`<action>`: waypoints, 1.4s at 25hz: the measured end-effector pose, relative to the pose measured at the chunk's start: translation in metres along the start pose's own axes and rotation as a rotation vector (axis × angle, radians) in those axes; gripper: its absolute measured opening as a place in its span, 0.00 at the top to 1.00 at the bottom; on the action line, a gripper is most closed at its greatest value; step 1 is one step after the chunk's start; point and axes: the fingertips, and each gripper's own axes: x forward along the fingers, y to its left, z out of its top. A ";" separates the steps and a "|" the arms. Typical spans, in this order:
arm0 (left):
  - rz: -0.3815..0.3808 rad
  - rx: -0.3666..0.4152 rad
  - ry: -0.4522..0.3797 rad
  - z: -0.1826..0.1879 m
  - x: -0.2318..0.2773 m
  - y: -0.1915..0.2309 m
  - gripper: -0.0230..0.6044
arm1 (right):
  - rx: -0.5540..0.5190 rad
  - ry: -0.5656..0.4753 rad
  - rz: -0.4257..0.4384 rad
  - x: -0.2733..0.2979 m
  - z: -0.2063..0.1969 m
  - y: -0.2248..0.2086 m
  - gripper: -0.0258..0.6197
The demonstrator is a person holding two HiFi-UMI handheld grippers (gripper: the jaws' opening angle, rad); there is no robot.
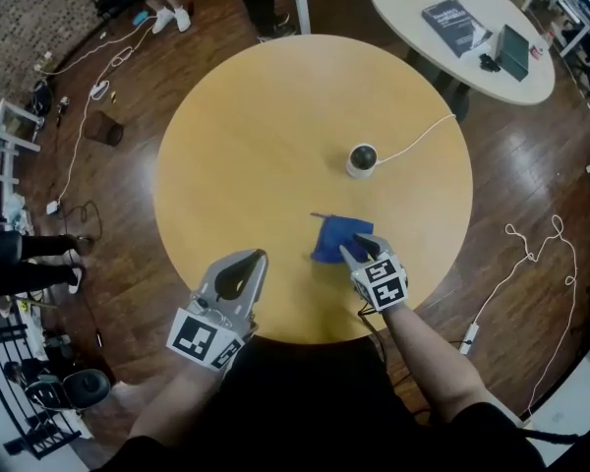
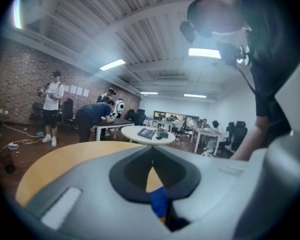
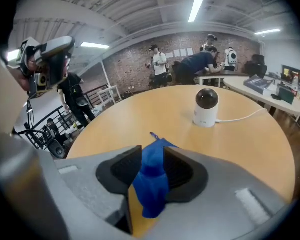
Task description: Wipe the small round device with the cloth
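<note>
At lower left, the left gripper (image 1: 254,260) sits over the round table's (image 1: 256,146) edge, its jaws together and empty. At lower centre, the blue cloth (image 1: 331,237) lies between the right gripper's (image 1: 360,247) narrowly parted jaws. The small round device (image 1: 363,159) stands just above, apart from the cloth.

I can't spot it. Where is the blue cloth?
In the head view, the blue cloth lies on the round table's near right part, between the right gripper's jaws, nearer the person than the small round device.
</note>
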 end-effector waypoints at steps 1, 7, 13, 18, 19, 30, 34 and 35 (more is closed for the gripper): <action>0.007 -0.001 0.012 -0.003 0.000 0.003 0.96 | -0.005 0.026 -0.003 0.006 -0.002 -0.003 0.74; 0.028 -0.007 0.043 -0.012 -0.005 0.014 0.96 | -0.059 0.195 0.007 0.029 -0.032 -0.004 0.74; 0.050 -0.021 0.061 -0.016 -0.008 0.031 0.96 | -0.197 0.290 -0.035 0.038 -0.046 -0.003 0.69; 0.026 -0.022 0.061 -0.015 0.000 0.031 0.96 | -0.254 0.273 -0.066 0.042 -0.049 0.001 0.69; 0.018 -0.021 0.062 -0.015 0.001 0.030 0.96 | -0.256 0.263 -0.071 0.042 -0.049 0.002 0.69; -0.025 -0.002 0.068 -0.013 0.011 0.026 0.96 | -0.211 0.240 -0.065 0.041 -0.050 -0.002 0.83; -0.040 0.005 0.061 -0.009 0.013 0.024 0.96 | -0.192 0.228 -0.073 0.038 -0.051 0.000 0.86; -0.045 0.006 0.060 -0.009 0.014 0.024 0.96 | -0.190 0.219 -0.078 0.036 -0.049 0.000 0.87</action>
